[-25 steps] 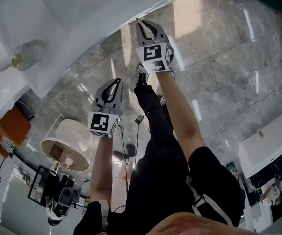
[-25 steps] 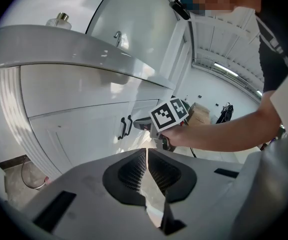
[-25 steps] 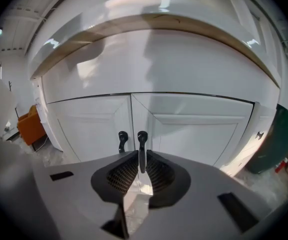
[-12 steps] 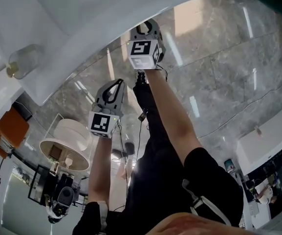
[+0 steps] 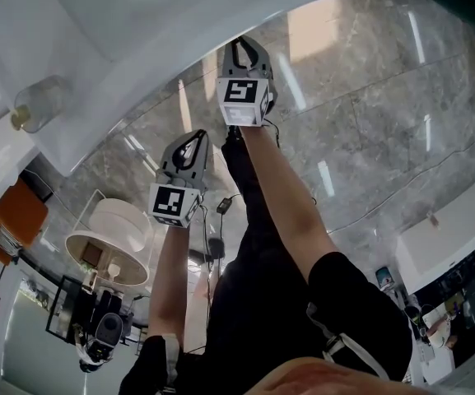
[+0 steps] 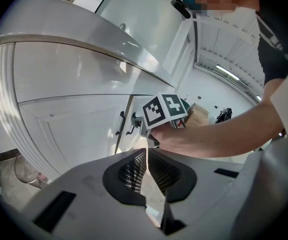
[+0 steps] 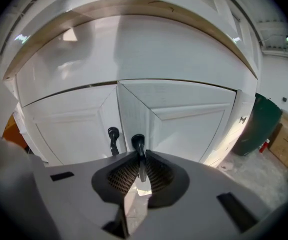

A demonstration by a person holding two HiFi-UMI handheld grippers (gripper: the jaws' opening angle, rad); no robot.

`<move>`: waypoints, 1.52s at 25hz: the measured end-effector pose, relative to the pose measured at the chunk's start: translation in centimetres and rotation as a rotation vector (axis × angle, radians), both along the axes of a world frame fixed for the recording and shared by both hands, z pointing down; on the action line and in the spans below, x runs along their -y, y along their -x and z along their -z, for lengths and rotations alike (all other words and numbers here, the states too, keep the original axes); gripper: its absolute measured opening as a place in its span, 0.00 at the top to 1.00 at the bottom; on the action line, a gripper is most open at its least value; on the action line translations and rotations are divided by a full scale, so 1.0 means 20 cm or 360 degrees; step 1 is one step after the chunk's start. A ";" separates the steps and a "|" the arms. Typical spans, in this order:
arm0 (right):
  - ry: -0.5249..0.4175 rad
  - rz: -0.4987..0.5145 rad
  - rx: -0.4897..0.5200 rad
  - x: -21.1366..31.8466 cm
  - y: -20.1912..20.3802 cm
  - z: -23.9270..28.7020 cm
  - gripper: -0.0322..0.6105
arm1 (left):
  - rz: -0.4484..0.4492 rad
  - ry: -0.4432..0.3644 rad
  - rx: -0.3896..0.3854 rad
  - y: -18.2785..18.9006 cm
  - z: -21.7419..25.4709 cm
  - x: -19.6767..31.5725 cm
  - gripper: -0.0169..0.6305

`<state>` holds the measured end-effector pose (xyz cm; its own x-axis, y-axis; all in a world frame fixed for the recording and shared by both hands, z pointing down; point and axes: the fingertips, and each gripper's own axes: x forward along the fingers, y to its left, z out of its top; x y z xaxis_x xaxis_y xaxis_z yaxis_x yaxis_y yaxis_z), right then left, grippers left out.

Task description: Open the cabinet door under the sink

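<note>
The white cabinet under the sink has two doors, each with a black handle. In the right gripper view my right gripper (image 7: 140, 158) is shut on the right door's handle (image 7: 137, 143). That right door (image 7: 188, 121) stands slightly ajar, its inner edge showing beside the left door (image 7: 69, 129). The left door's handle (image 7: 114, 136) is free. In the head view the right gripper (image 5: 240, 49) reaches the cabinet front under the white countertop (image 5: 138, 23). My left gripper (image 5: 190, 144) (image 6: 146, 153) hangs lower and farther back, shut and empty, looking at the right gripper (image 6: 136, 126).
A glass bottle (image 5: 41, 95) stands on the countertop. A white round stool-like object (image 5: 109, 237) and an orange thing (image 5: 15, 212) lie to my left. A dark green bin (image 7: 256, 119) and a cardboard box (image 7: 286, 139) stand right of the cabinet. The floor is grey marble tile.
The right gripper has moved left and forward to the cabinet front and now grips the right handle. The left gripper has barely moved.
</note>
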<state>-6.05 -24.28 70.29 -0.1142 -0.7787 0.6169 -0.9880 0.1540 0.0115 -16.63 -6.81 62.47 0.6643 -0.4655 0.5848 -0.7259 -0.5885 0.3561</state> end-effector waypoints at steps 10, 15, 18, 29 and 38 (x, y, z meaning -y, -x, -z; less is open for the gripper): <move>0.0011 -0.0037 0.0015 -0.27 -0.17 0.02 0.80 | -0.0018 0.0010 0.0024 -0.02 0.00 -0.10 0.94; 0.0030 -0.0100 0.0079 -0.34 -0.23 0.02 0.80 | -0.0023 0.0016 0.0038 -0.04 -0.01 -0.17 0.94; 0.0043 -0.0162 0.0158 -0.37 -0.25 0.01 0.80 | -0.0017 0.0012 0.0035 -0.06 -0.01 -0.20 0.94; -0.0011 -0.0194 0.0148 -0.26 -0.17 0.01 0.80 | -0.0056 0.0019 0.0023 -0.16 -0.05 -0.21 0.94; 0.0036 -0.0489 0.0101 -0.26 -0.16 0.02 0.80 | -0.0046 0.0001 0.0029 -0.07 -0.06 -0.10 0.94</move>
<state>-2.84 -19.16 69.91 0.0853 -0.7691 0.6335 -0.9870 -0.1522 -0.0518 -15.17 -4.83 63.76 0.6667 -0.4461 0.5971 -0.7150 -0.6090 0.3433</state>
